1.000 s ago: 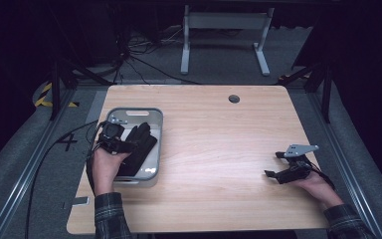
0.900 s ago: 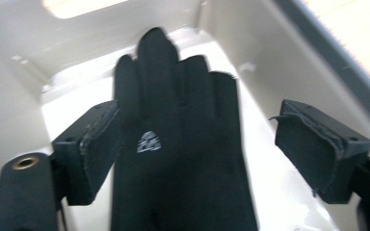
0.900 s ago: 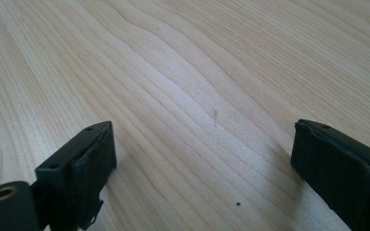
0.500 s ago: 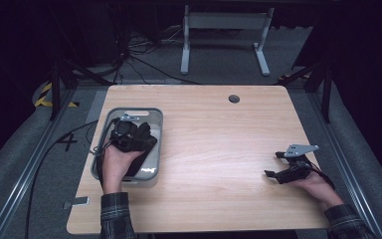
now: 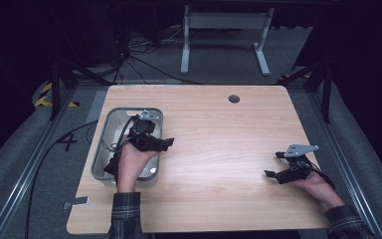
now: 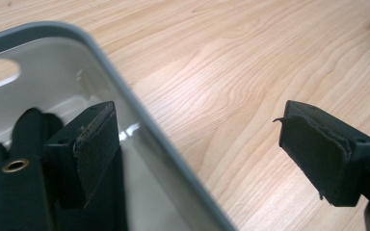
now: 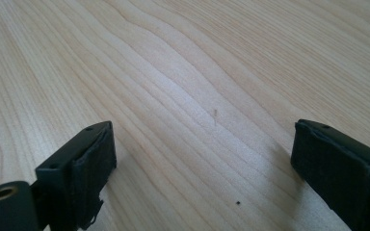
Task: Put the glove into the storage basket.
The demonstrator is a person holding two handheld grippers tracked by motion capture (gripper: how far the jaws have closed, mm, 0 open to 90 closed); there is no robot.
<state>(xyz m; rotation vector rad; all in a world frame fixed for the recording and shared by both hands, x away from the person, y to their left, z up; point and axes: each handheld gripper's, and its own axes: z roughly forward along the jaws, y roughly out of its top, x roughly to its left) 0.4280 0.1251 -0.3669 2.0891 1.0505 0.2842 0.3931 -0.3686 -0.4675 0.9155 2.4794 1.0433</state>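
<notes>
A grey plastic bin (image 5: 101,148) stands on the left part of the wooden table (image 5: 219,124). My left gripper (image 5: 168,144) is held just over the bin's right rim (image 6: 139,110), pointing right across the table. Its jaws have just been opening and stand open with nothing between them (image 6: 195,113). Dark shapes low in the bin beside the left pad (image 6: 94,144) cannot be told apart from the gripper. My right gripper (image 5: 272,164) rests low at the table's right side. It is open over bare wood (image 7: 204,127), holding nothing.
The left gripper's cable (image 5: 54,149) runs off the table's left edge across the bin. A round cable hole (image 5: 234,98) sits near the far edge. A white stand (image 5: 224,30) is on the floor beyond. A small grey tab (image 5: 75,202) lies at the front left corner.
The left hand has moved right and slightly up, from over the bin's middle to its right rim. The right hand has not moved.
</notes>
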